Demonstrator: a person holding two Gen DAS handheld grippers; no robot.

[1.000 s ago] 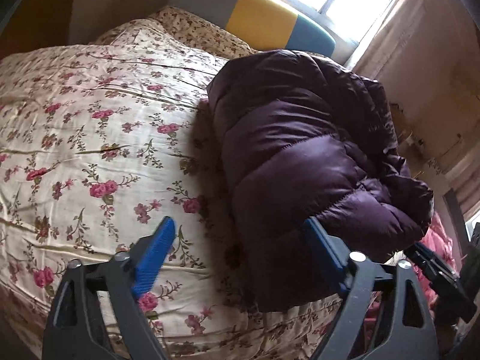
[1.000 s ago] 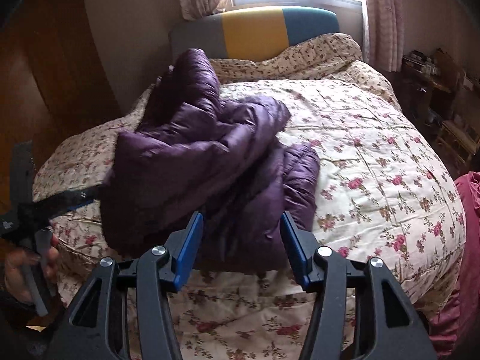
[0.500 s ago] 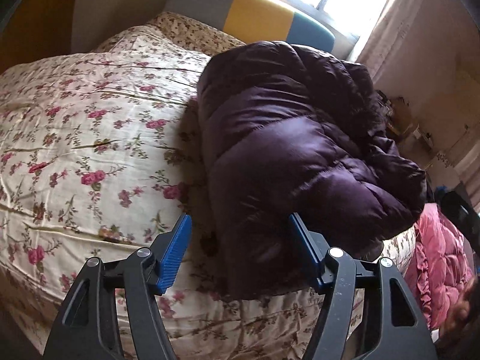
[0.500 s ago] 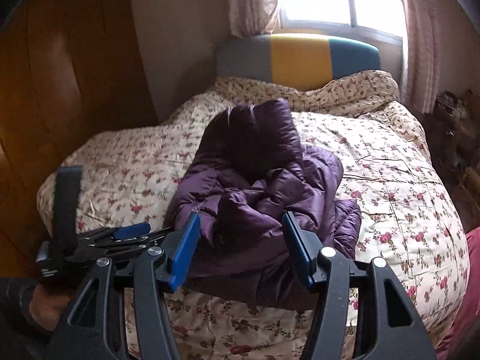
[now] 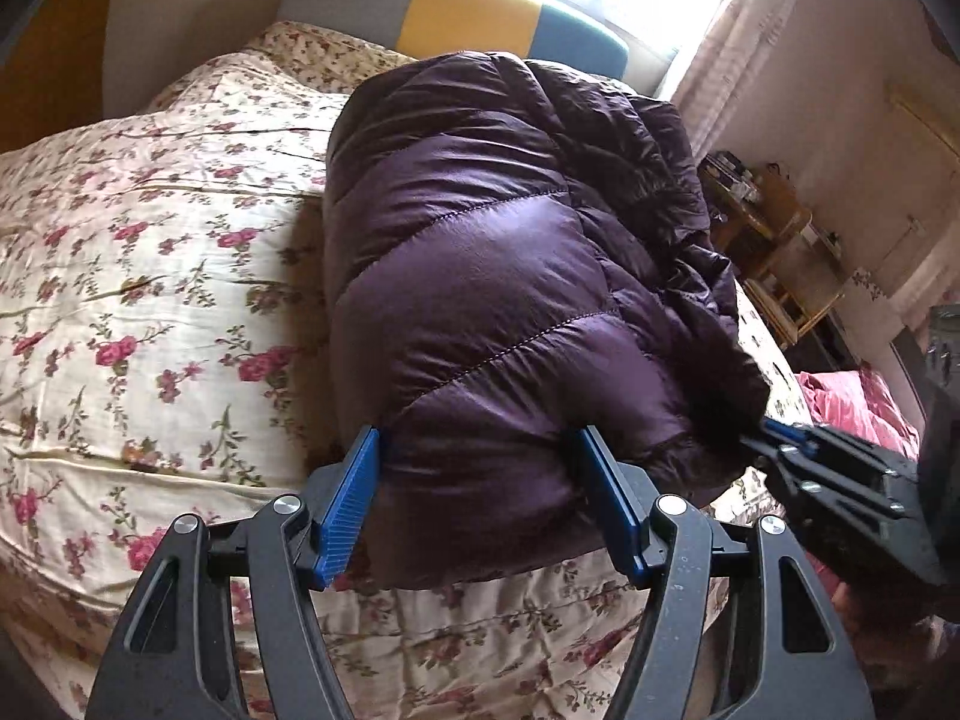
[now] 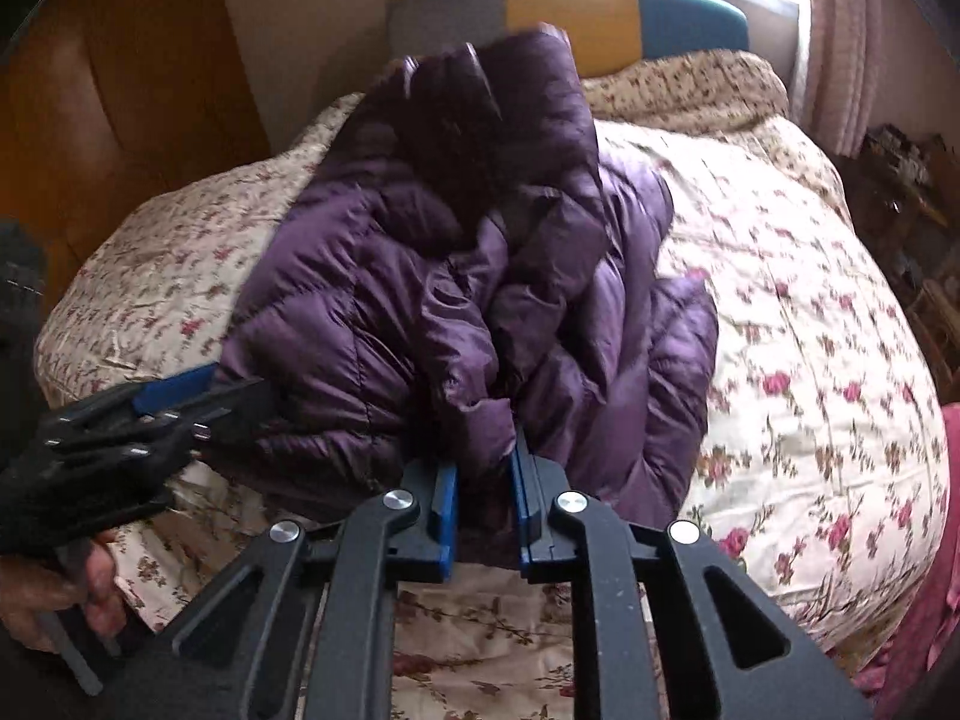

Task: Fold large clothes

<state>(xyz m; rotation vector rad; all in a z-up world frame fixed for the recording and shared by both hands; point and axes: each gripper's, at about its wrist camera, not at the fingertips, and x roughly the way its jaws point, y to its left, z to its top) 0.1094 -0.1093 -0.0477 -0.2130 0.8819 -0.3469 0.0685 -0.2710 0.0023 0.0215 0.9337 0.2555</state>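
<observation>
A purple quilted down jacket (image 5: 492, 276) is seen lying bunched and partly folded on a bed covered by a cream floral quilt (image 5: 138, 276), near the foot edge closest to both cameras. In the right wrist view the jacket (image 6: 468, 276) is heaped in loose folds, with one section raised toward the headboard (image 6: 576, 12), which is panelled in grey, yellow and teal.

The left gripper (image 5: 480, 498) is held about the near, rounded end of the jacket. Its blue pads (image 5: 351, 498) are set on either side of the puffy fold at a moderate spread; the fabric appears to be touched on both sides, though firm pressure cannot be confirmed from the view. In the right wrist view the same gripper (image 6: 180, 402) is seen at the jacket's left edge, carried by a hand (image 6: 54, 594).

The right gripper (image 6: 483, 498) is recorded as closing, its jaws nearly together, with a small tuck of purple fabric pinched between the blue pads (image 6: 447, 510) at the jacket's near edge. From the left wrist view it (image 5: 774, 438) is seen meeting the jacket's lower right corner.

A pink item (image 5: 852, 402) lies beyond the bed's right side. Wooden furniture (image 5: 780, 258) stands by the wall.
</observation>
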